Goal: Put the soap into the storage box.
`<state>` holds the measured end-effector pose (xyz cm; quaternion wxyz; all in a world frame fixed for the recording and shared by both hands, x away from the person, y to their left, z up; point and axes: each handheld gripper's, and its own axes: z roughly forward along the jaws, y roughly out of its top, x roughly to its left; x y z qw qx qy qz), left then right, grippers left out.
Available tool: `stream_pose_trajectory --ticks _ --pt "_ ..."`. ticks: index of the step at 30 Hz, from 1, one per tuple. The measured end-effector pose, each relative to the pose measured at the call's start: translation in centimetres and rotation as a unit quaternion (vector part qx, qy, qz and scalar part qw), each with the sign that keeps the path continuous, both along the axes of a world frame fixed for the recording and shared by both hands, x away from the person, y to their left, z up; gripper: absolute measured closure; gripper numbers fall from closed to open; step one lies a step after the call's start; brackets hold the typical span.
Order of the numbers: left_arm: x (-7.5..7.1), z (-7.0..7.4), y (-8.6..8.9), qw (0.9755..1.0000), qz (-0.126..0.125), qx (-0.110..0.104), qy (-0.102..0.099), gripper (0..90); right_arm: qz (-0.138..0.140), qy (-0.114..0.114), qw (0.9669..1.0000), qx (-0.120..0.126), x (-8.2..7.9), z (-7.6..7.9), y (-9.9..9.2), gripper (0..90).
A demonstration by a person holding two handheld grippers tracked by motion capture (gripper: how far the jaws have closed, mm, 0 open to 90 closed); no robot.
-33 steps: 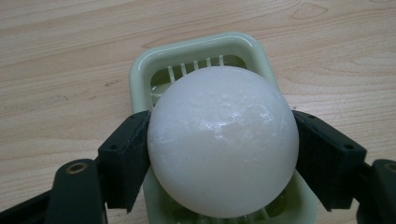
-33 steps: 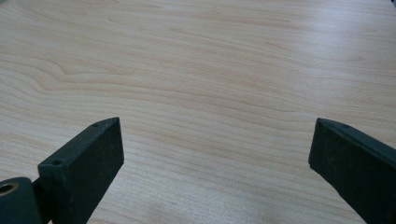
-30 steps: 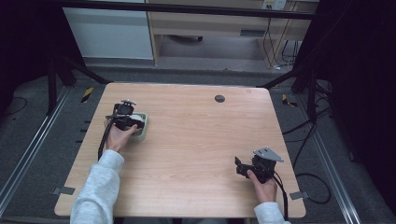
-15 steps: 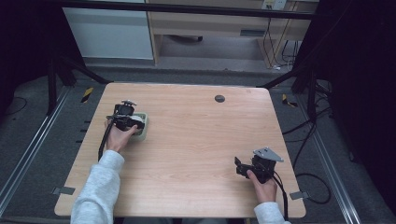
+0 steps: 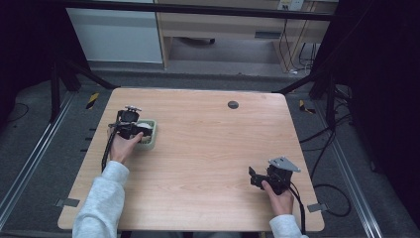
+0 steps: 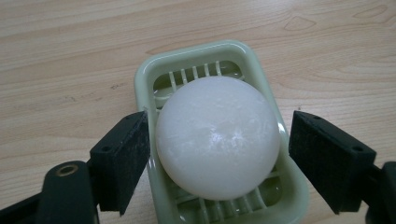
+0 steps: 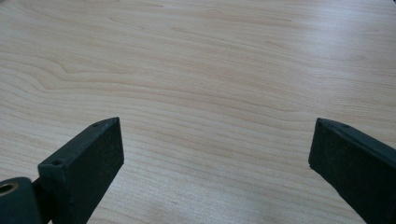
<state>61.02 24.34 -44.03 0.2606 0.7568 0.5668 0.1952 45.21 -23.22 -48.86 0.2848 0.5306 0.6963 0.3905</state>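
A smooth, matte white soap ball [image 6: 218, 137] sits in a pale green slatted plastic soap dish [image 6: 254, 79] with rounded corners, at about nine o'clock on the light wood-grain worktop [image 5: 208, 148], near its left edge. The left hand-held gripper [image 6: 219, 154] brackets the ball; its black foam-faced jaws have just been opening, a slim gap on each side. The right hand-held gripper [image 5: 255, 177], at about five o'clock, stands apart over bare wood, with open room between the two.

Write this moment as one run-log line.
left gripper: jaws just opened, clear of white soap | soap: in green dish | right gripper: open over table
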Motion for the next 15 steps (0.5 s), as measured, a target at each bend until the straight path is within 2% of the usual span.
stream_pose_trajectory --ticks 7,10,13,15 --pt "-2.6 1.3 0.2 0.9984 -0.033 -0.031 -0.035 22.7 -0.001 0.0 1.0 0.0 0.0 0.0 0.0 3.6" --pt "-4.2 1.8 0.4 0.9963 -0.044 -0.05 -0.055 25.6 -0.001 0.0 1.0 -0.001 0.0 0.0 0.0 3.6" --pt "-5.8 2.1 0.5 0.9942 -0.057 -0.062 -0.067 25.9 -0.001 0.0 1.0 -0.002 0.0 0.0 0.0 3.6" --pt "-6.8 2.1 0.5 0.993 -0.062 -0.06 -0.081 25.7 0.0 0.001 1.0 -0.002 0.0 0.0 0.0 3.6"
